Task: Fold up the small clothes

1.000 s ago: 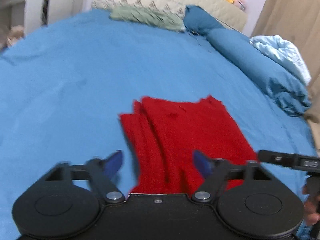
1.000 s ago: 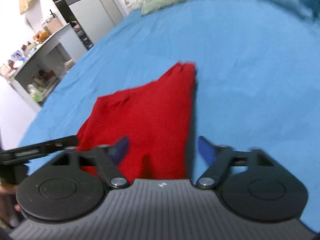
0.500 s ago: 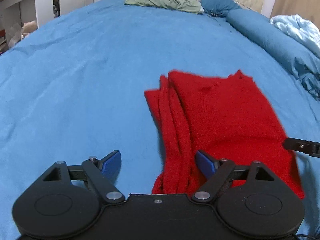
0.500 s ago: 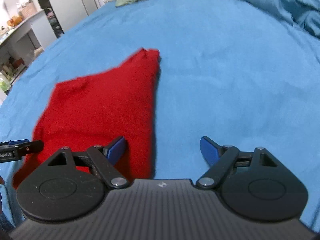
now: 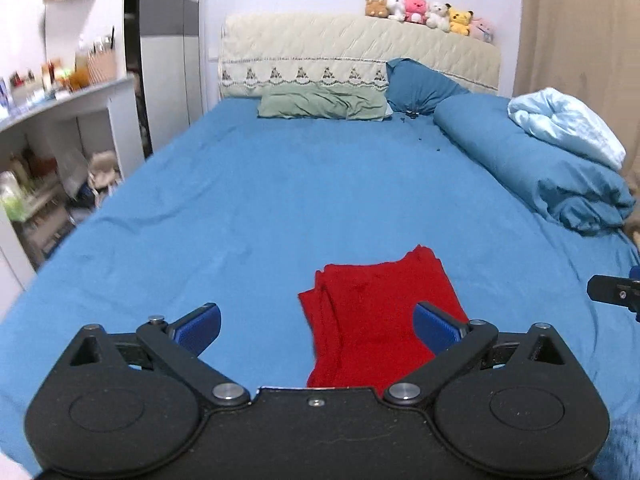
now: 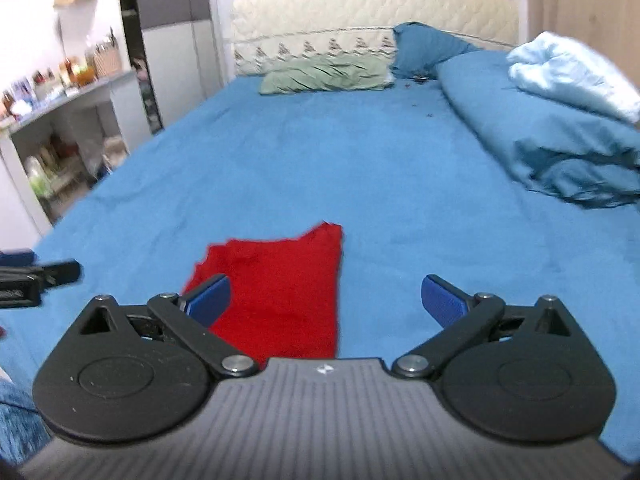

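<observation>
A small red garment (image 5: 376,312) lies folded flat on the blue bed sheet (image 5: 280,208), with stacked folds along its left edge. My left gripper (image 5: 316,326) hangs well above it, its jaws opening wide, nothing between them. In the right wrist view the same red garment (image 6: 280,288) sits below and left of my right gripper (image 6: 324,300), whose jaws are also opening wide and hold nothing. Each gripper's tip shows at the edge of the other's view.
A rolled blue duvet (image 5: 540,172) with a pale blue blanket (image 5: 568,124) runs along the bed's right side. A green pillow (image 5: 324,104) and a blue pillow (image 5: 420,86) lie by the headboard. White shelves (image 5: 60,152) stand to the left of the bed.
Both grippers have lifted up and back from the red garment, which now looks smaller and farther. Their jaws have spread wider. The garment stays flat on the sheet.
</observation>
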{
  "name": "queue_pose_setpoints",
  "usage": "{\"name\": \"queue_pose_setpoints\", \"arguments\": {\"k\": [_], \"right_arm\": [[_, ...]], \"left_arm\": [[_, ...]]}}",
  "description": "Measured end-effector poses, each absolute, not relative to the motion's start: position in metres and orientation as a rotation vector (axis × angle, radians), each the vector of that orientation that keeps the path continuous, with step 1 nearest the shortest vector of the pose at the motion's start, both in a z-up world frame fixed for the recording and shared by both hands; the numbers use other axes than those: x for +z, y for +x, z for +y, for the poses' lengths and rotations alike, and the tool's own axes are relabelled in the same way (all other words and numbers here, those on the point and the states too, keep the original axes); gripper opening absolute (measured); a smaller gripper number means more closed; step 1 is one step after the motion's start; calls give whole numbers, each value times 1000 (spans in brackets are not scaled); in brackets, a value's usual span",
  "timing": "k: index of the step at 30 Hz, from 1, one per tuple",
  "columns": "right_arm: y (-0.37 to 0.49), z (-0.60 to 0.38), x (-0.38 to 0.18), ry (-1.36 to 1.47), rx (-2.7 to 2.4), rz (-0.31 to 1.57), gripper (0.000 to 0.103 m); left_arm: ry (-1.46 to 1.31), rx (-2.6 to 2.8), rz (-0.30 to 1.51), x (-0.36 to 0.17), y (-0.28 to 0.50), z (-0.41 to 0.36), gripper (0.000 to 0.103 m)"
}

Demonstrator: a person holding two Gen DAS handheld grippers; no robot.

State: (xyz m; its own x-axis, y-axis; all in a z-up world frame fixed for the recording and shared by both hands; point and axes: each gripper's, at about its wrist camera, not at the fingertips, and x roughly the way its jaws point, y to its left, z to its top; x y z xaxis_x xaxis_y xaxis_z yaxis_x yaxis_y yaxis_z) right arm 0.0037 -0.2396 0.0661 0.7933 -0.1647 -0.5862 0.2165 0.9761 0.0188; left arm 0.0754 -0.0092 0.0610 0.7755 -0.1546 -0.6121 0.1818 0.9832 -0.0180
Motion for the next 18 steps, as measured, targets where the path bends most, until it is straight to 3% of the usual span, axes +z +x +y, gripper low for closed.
{"name": "queue_pose_setpoints", "arguments": {"k": [18], "right_arm": [[-77,-199,14,129,-287,797,103]], "left_arm": [[47,-162,806,19,-6,-8,103]]}}
